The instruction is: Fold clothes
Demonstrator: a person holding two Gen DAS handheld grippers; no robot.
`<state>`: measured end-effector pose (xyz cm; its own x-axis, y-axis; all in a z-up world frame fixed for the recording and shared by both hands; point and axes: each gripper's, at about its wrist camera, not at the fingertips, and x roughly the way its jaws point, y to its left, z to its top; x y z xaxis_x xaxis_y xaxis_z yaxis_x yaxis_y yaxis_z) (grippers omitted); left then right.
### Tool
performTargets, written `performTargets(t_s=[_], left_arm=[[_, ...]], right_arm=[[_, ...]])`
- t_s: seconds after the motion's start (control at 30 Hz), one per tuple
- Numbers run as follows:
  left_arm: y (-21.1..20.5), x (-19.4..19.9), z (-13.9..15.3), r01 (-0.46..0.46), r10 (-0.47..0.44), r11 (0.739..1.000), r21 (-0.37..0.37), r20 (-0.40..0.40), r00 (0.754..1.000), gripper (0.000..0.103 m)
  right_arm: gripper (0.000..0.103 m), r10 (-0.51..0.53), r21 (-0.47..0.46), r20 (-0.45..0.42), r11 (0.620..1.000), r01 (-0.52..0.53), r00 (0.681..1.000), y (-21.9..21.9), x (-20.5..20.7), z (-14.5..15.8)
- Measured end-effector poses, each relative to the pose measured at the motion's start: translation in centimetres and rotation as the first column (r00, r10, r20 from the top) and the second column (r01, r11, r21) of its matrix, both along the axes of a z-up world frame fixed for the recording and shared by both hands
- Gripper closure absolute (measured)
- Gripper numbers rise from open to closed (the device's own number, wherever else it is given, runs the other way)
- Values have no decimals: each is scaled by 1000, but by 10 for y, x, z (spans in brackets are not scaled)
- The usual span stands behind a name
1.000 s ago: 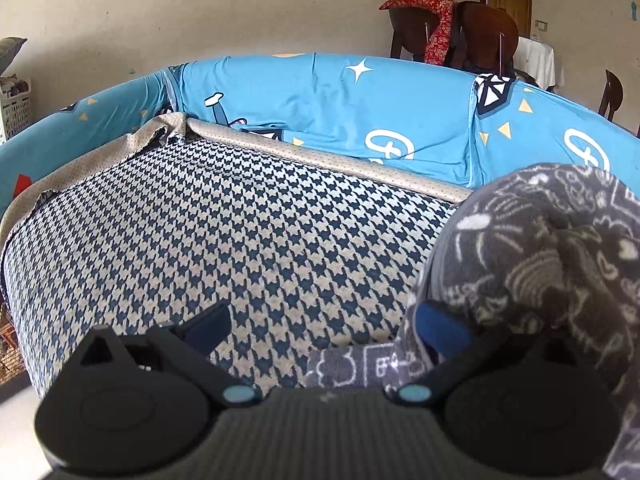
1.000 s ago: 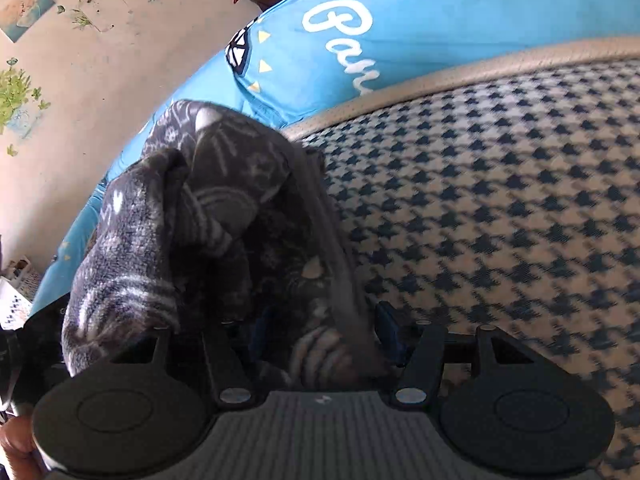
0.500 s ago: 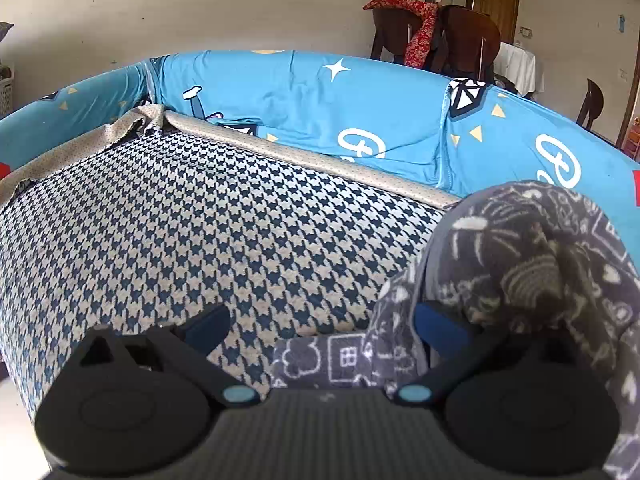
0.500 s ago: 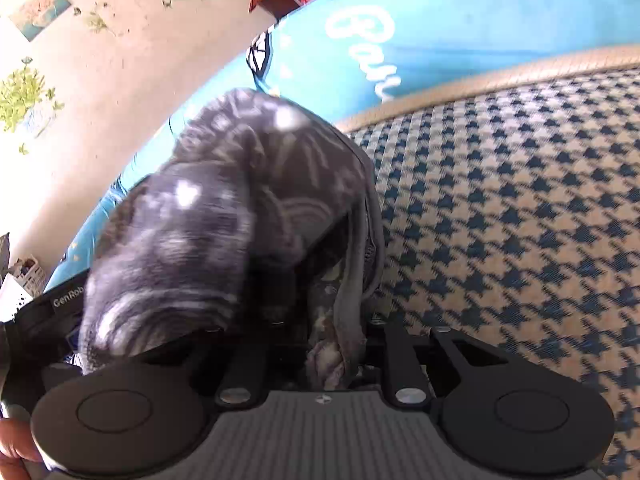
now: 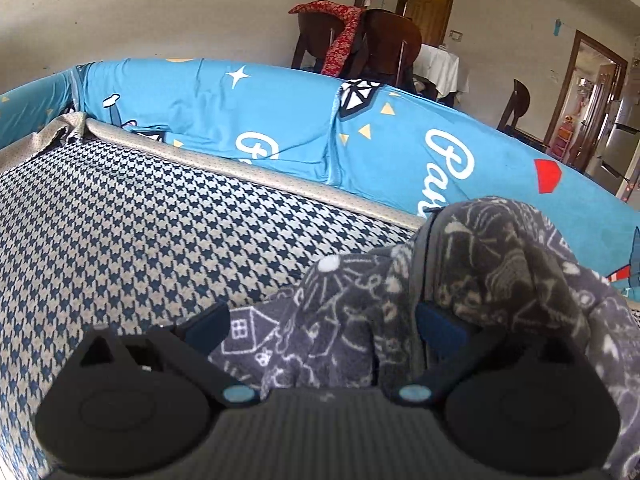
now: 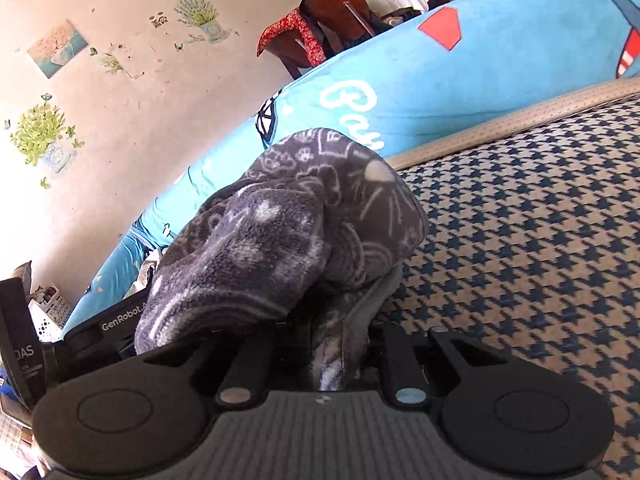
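A dark grey fleece garment [image 5: 500,264] with white doodle print is bunched up above the houndstooth sofa seat [image 5: 132,224]. My left gripper [image 5: 324,326] is open, its blue fingertips [image 5: 208,322] wide apart. A flap of the garment lies between them and the bulk drapes over the right finger. In the right wrist view the same garment [image 6: 288,220] mounds over my right gripper [image 6: 332,344], which is shut on a hanging fold; its fingertips are hidden under the cloth. The left gripper's body [image 6: 116,318] shows at the left, close beside the bundle.
A blue printed cover [image 5: 280,128] wraps the sofa back behind the seat. Dark wooden chairs [image 5: 360,40] with a red cloth stand beyond it, near a white-clothed table. The houndstooth seat [image 6: 540,240] spreads to the right of the bundle.
My right gripper has closed on the garment and lifted it into a taller mound. The left gripper has swung right, and more of the fleece now lies between its open fingers.
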<state>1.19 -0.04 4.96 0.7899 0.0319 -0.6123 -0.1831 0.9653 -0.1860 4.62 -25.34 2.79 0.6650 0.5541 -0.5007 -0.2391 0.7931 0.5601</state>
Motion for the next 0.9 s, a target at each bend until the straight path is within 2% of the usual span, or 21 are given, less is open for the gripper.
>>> performTargets(t_s=[0.23,0.43,0.53,0.67,0.73,0.8,0.9], left_arm=[[-32,-7,10,89,-90,994,-66,-6,996,0],[-69,-15,12,179,-180,982,-56,-7,984,0],[-89,-18,10,233,-234,971,-44,-15,972,0],[-112,-24,9,298,-298,955,0,-10,955,0],[-117,-26,10,320,-320,947,-5,-1,947,0],[-119,-28,12,336,-336,942,-16,12,942,0],[-115,-29,17,321,-321,947,1,41,946,0]], right_arm=[[87,-49,-16,1,999,49,999,-35,-27,16],[87,-95,-35,-3,995,95,995,-68,-51,29],[86,-143,-78,-31,987,141,989,-84,-63,30],[83,-228,-161,-78,964,214,970,-104,-73,27],[83,-274,-235,-56,938,254,960,-111,-78,29],[76,-313,-294,-21,910,294,949,-117,-81,36],[74,-337,-269,-9,908,322,942,-131,-83,42]])
